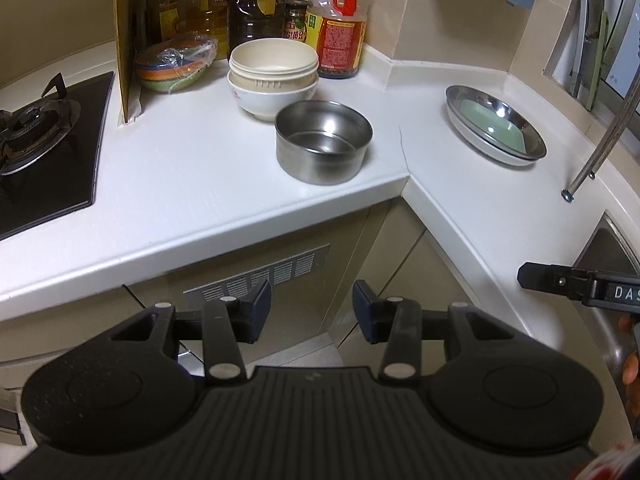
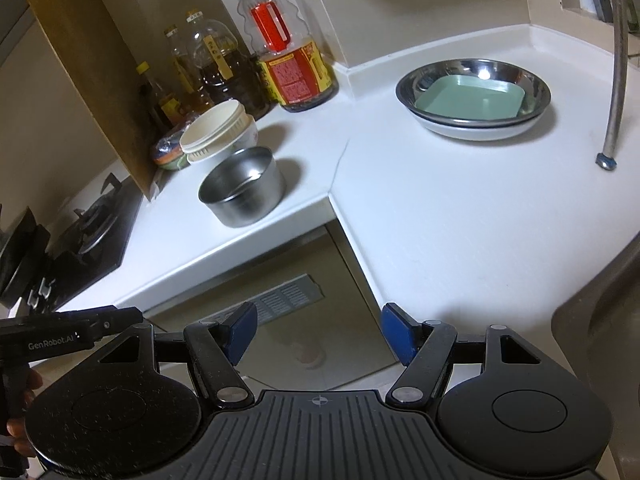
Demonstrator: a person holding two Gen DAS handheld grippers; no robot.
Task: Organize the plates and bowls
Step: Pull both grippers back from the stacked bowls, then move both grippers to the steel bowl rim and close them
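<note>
A steel bowl stands near the counter's inner corner. Behind it a cream bowl sits stacked in a white bowl. A wrapped stack of coloured bowls sits further left. On the right a steel plate holding a green square plate rests on a white plate. My left gripper is open and empty, in front of the counter edge. My right gripper is open and empty, also off the counter.
Oil and sauce bottles line the back wall. A cardboard panel shields the gas stove at left. A hose end hangs over the counter, and a sink lies at right.
</note>
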